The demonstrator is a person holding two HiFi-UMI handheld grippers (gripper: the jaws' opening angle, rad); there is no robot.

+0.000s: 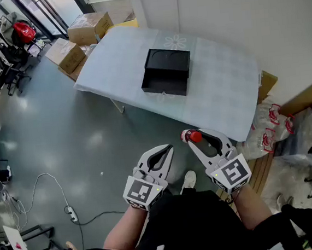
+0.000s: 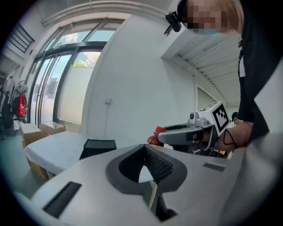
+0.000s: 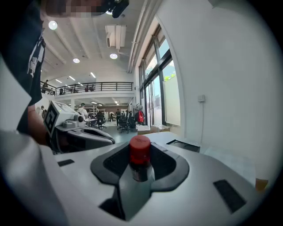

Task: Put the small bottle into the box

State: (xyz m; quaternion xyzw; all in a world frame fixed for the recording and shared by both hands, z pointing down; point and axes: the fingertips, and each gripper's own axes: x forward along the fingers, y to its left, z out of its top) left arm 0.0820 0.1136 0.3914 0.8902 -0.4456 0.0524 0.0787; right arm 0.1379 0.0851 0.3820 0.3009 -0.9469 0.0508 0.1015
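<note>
Left hand-held gripper (image 1: pixel 168 147) pinched empty (tips together), right hand-held gripper (image 1: pixel 195 136) clamped on 1 small bottle (image 3: pixel 139 155), box (image 1: pixel 165 71) beyond.

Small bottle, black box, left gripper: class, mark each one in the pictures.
small bottle (image 3: pixel 139 149): right gripper view, on its red cap.
black box (image 1: pixel 164 86): head view, on its front wall.
left gripper (image 1: pixel 167 148): head view, midway between its fingertips.
</note>
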